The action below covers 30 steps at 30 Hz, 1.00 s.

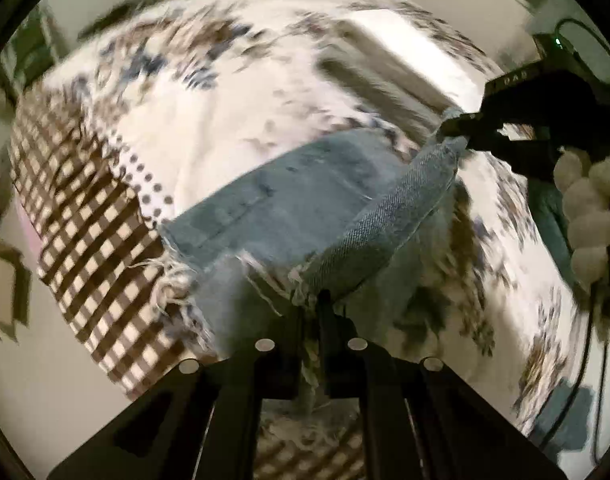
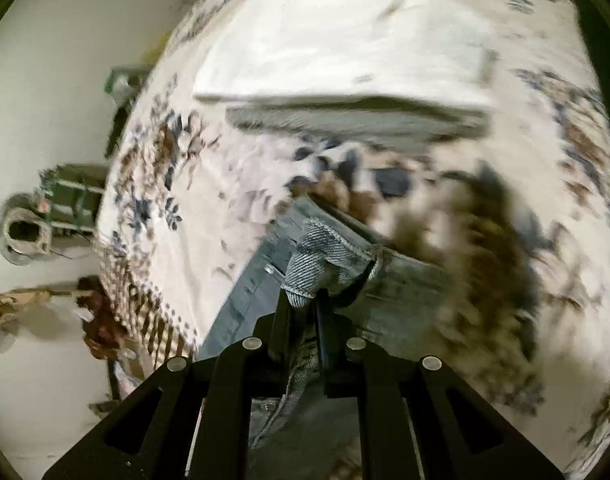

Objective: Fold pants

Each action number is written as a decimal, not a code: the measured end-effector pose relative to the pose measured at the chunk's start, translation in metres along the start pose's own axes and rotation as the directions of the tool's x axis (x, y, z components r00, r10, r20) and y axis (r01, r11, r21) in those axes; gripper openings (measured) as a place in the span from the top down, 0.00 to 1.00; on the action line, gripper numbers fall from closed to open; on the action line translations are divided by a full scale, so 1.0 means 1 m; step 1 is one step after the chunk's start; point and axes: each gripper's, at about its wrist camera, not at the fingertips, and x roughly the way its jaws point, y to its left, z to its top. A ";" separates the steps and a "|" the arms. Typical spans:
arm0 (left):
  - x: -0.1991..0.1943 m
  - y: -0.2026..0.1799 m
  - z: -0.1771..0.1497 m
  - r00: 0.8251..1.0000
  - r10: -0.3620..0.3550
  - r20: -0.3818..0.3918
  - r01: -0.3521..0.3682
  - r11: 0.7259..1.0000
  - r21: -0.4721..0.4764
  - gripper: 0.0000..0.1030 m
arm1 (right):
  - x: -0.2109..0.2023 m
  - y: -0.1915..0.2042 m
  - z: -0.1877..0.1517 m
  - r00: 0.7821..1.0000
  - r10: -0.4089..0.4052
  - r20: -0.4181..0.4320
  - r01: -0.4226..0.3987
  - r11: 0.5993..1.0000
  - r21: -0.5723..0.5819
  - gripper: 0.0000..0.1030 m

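Observation:
Light blue denim pants (image 1: 281, 200) lie on a bed with a white floral cover (image 1: 209, 132); the frayed hem points to the left. My left gripper (image 1: 315, 300) is shut on a fold of the denim, lifting it off the bed. My right gripper (image 1: 461, 128) shows at the upper right of the left wrist view, shut on the other end of the same lifted edge. In the right wrist view my right gripper (image 2: 305, 300) pinches a bunched piece of the pants (image 2: 325, 248), near a seam and a rivet. Both views are blurred by motion.
A white pillow (image 2: 345, 52) lies at the far side of the bed. A brown checked border (image 1: 89, 240) hangs over the bed's left edge. Floor with clutter and a green rack (image 2: 69, 204) lies beyond. Cables (image 1: 593, 360) and white pom-poms (image 1: 589, 208) are at the right.

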 end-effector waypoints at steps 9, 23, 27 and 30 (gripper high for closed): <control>0.080 0.076 0.051 0.996 -0.037 -0.081 0.023 0.987 -0.162 0.95 | 0.095 0.036 0.036 0.982 -0.178 -0.068 0.178 0.984 -0.019 0.89; 0.030 0.126 0.050 0.997 -0.034 0.072 0.061 0.906 -0.419 0.26 | 0.060 -0.002 0.022 0.992 0.093 -0.084 -0.096 0.995 -0.027 0.08; 0.007 0.090 0.031 0.995 -0.014 0.103 0.055 0.911 -0.409 0.21 | 0.031 -0.033 -0.002 0.995 0.081 -0.059 -0.085 0.994 -0.066 0.01; 0.005 0.049 0.001 0.993 -0.071 0.090 0.104 0.887 -0.450 0.21 | 0.017 -0.063 -0.019 0.996 0.061 -0.066 -0.067 0.994 -0.087 0.00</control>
